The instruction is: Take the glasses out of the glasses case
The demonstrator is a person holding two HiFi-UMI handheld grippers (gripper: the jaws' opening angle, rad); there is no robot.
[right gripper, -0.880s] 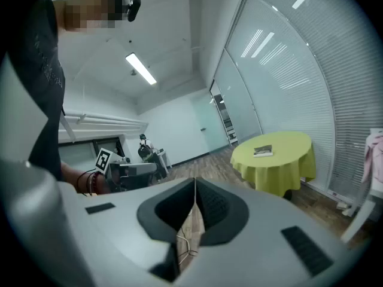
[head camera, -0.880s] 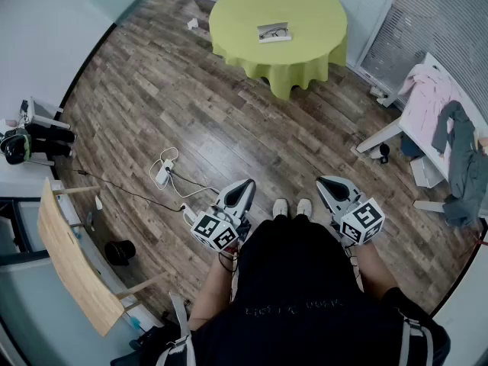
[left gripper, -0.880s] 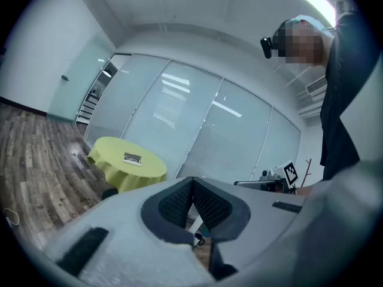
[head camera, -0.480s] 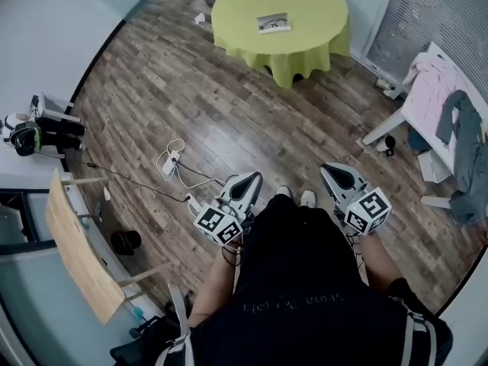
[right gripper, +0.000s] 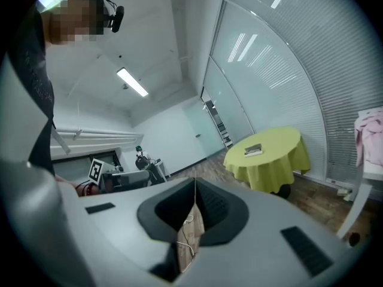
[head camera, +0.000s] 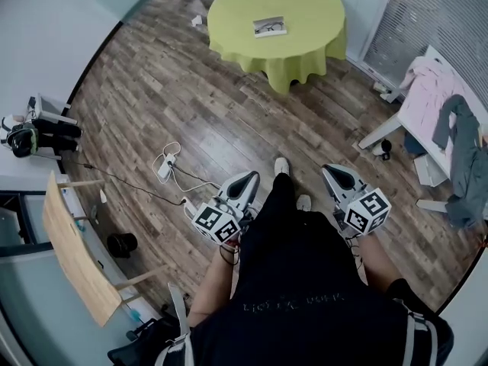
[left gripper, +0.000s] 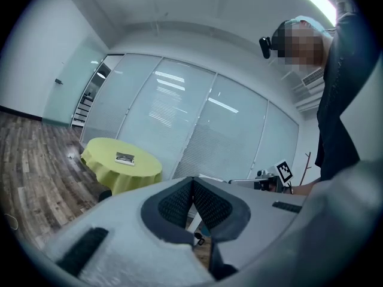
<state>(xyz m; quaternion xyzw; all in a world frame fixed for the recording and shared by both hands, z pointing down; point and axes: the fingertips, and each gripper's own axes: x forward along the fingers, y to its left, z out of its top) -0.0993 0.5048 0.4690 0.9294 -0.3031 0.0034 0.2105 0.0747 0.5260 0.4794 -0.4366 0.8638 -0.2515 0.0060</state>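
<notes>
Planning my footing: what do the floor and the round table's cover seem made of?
Floor: wood or wood-look laminate planks, slightly glossy, with grain and plank seams showing. Table cover: yellow-green cloth, matte, hanging in soft folds at its edge.

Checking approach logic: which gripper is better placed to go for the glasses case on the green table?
Left, marginally: the glasses case lies more in line with the left gripper than the right gripper. Both are shut, empty and far from it.
</notes>
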